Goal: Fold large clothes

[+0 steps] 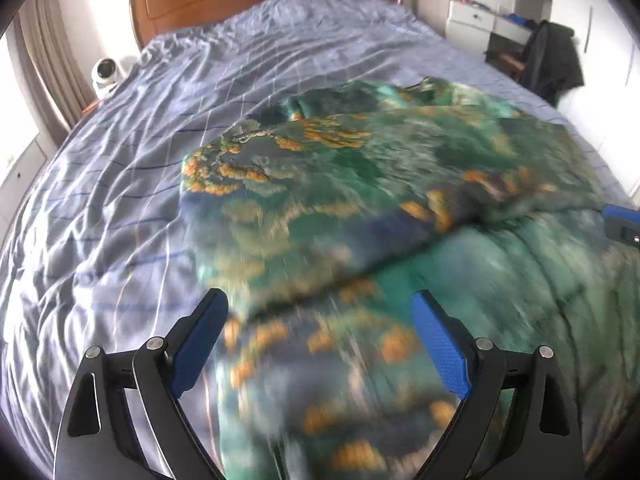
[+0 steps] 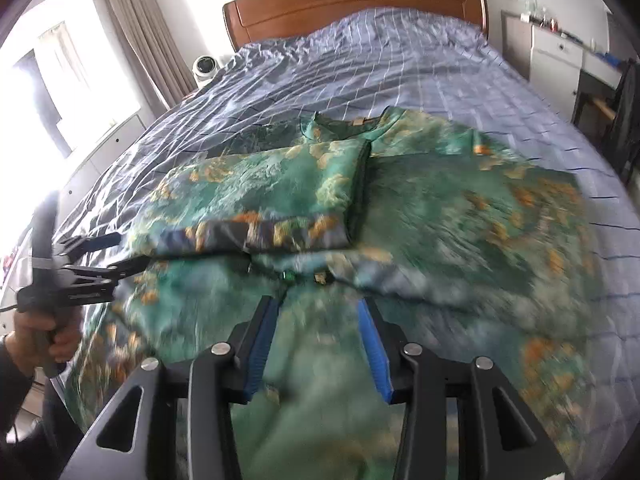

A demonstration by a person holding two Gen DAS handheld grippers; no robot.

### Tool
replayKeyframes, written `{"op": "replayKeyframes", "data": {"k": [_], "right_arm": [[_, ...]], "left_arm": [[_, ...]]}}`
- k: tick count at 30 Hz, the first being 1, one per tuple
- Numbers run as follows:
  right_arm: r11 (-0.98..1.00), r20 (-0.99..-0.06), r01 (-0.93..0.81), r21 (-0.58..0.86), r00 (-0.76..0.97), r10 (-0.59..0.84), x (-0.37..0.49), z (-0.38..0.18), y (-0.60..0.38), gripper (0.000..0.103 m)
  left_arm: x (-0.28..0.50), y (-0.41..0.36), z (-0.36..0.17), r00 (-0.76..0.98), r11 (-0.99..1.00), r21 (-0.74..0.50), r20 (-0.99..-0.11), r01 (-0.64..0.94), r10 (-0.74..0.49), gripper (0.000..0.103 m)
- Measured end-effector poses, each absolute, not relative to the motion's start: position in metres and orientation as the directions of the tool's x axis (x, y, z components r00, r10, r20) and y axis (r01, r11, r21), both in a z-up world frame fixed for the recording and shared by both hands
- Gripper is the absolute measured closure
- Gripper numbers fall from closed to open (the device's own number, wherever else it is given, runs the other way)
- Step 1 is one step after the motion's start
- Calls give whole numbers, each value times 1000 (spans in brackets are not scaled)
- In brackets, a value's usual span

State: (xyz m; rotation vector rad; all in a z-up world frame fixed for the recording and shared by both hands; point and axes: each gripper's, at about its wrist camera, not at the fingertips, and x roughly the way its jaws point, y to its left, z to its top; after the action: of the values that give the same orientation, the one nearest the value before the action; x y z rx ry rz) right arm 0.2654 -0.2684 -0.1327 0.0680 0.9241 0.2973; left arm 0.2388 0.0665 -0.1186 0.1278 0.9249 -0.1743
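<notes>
Green garment with orange print spread flat on blue checked bedspread of bed, left sleeve folded across chest. Left hand-held gripper jaws wide, nothing between pads, above garment's left edge. Right hand-held gripper jaws partly apart, gripping nothing, over lower middle.

Both grippers: black angular frames, silver round pivot screws, blue textured finger pads; dark sleeve at wrist
</notes>
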Motion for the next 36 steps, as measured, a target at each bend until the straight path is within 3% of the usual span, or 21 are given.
{"op": "replayKeyframes", "data": {"k": [3, 8, 13, 18, 22, 28, 36], "right_arm": [[964, -772, -217, 157, 582, 256, 239, -130, -276, 43], [976, -775, -156, 153, 594, 216, 193, -133, -310, 43], [985, -790, 11, 173, 598, 132, 146, -138, -382, 43], [980, -831, 128, 150, 554, 55, 119, -147, -445, 43], [966, -861, 128, 226, 491, 136, 101, -161, -472, 43], [949, -886, 29, 313, 368, 281, 85, -192, -466, 42], [936, -881, -11, 352, 334, 335, 81, -209, -450, 40]], "left_arm": [[206, 74, -112, 585, 984, -10, -803, 178, -115, 8], [154, 106, -111, 588, 996, -44, -804, 82, -84, 8], [119, 152, -129, 548, 997, -55, -836, -62, -13, 7], [110, 171, -153, 482, 985, -141, -873, -101, -76, 7], [108, 167, -174, 429, 962, -267, -877, -60, -216, 7], [100, 149, -187, 383, 949, -315, -876, 5, -293, 6], [79, 119, -194, 308, 943, -305, -891, 137, -333, 6]]}}
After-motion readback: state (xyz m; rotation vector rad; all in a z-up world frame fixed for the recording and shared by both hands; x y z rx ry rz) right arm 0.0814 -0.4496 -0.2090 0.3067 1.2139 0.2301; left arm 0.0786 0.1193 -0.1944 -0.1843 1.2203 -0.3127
